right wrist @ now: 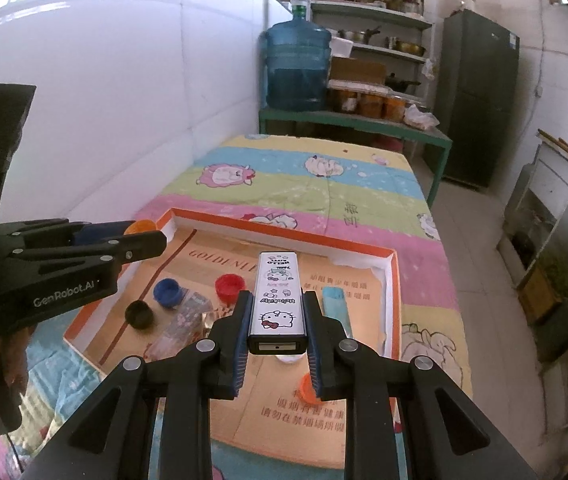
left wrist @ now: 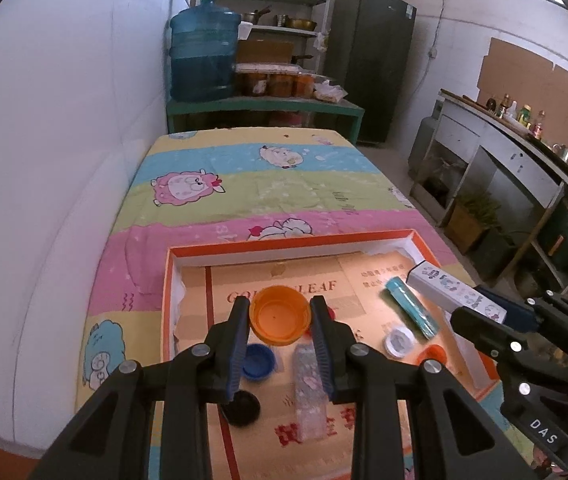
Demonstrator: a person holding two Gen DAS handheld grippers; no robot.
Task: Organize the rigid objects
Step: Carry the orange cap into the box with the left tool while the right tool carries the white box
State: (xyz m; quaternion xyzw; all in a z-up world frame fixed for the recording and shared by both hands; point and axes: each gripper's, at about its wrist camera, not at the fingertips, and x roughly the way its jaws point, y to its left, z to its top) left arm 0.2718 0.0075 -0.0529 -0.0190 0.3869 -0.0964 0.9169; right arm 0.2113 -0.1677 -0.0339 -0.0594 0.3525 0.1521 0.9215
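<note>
My left gripper [left wrist: 280, 310] is shut on a big orange cap [left wrist: 280, 315] and holds it above the orange-rimmed box [left wrist: 284, 242]. My right gripper [right wrist: 277, 300] is shut on a white Hello Kitty case [right wrist: 276, 292], held above the box; the case also shows in the left wrist view [left wrist: 455, 286]. In the box lie a blue cap [left wrist: 258, 361], a black cap [left wrist: 242, 404], a clear patterned case [left wrist: 307, 392], a teal case [left wrist: 411, 306], a white cap [left wrist: 399, 342], a small orange cap [left wrist: 431, 356] and a red cap [right wrist: 230, 284].
The box sits on a table with a striped cartoon cloth [left wrist: 244, 184] against a white wall on the left. A green bench with a blue water jug [left wrist: 204, 56] stands beyond. Shelves, a dark fridge [left wrist: 371, 64] and a counter on the right.
</note>
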